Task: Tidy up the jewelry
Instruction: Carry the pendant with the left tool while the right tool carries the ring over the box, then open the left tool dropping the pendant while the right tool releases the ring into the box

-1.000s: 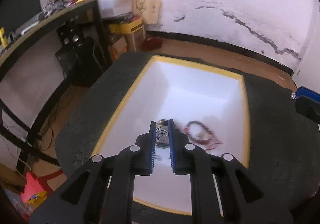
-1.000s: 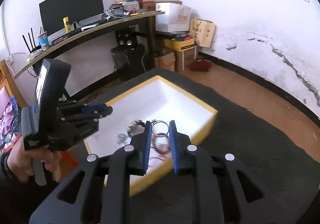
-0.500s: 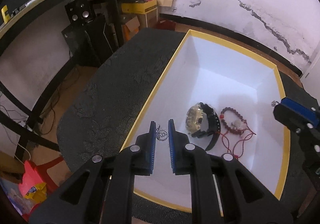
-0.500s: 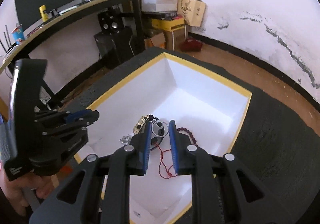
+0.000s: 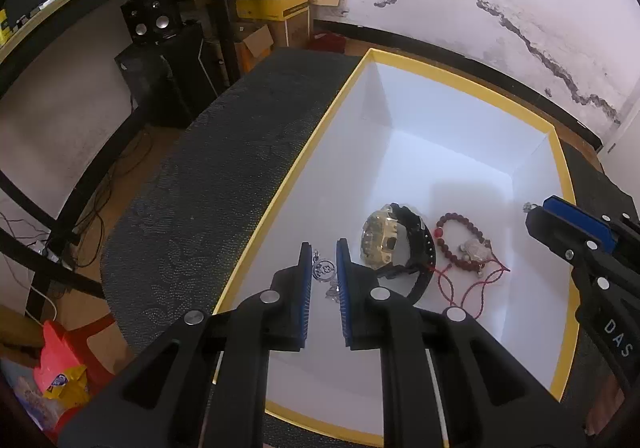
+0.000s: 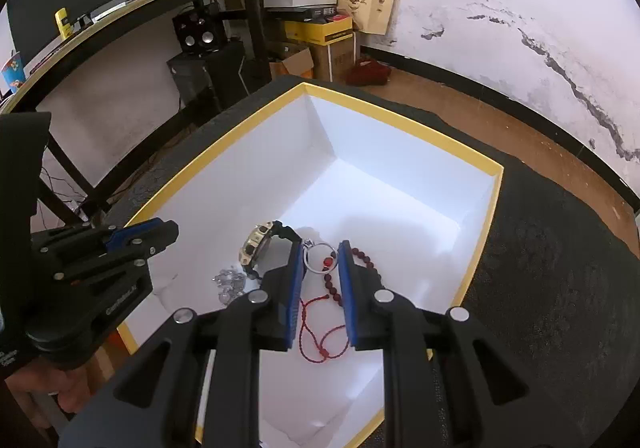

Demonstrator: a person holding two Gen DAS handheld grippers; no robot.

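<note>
A white box with a yellow rim (image 5: 308,144) (image 6: 400,116) sits on a black table. Inside lie a gold and black watch (image 5: 384,240) (image 6: 258,246), a red bead bracelet with red cord (image 5: 464,244) (image 6: 332,288) and a silver pendant necklace (image 5: 323,270) (image 6: 230,284). My left gripper (image 5: 323,260) hangs over the box, jaws narrowly apart around the silver pendant; whether it grips it or the pendant lies below is unclear. My right gripper (image 6: 322,260) is shut on a silver ring (image 6: 320,258) above the bracelet.
The black table (image 5: 224,168) surrounds the box. A dark desk (image 6: 132,8) with speakers (image 6: 198,34) and cardboard boxes (image 6: 316,32) stands behind. A red and yellow bag (image 5: 60,360) lies on the floor at the left. A white cracked wall (image 6: 520,28) is at the right.
Both grippers have moved in over the box and lower. The right gripper still holds the ring, now above the bracelet. The watch and bracelet lie unmoved.
</note>
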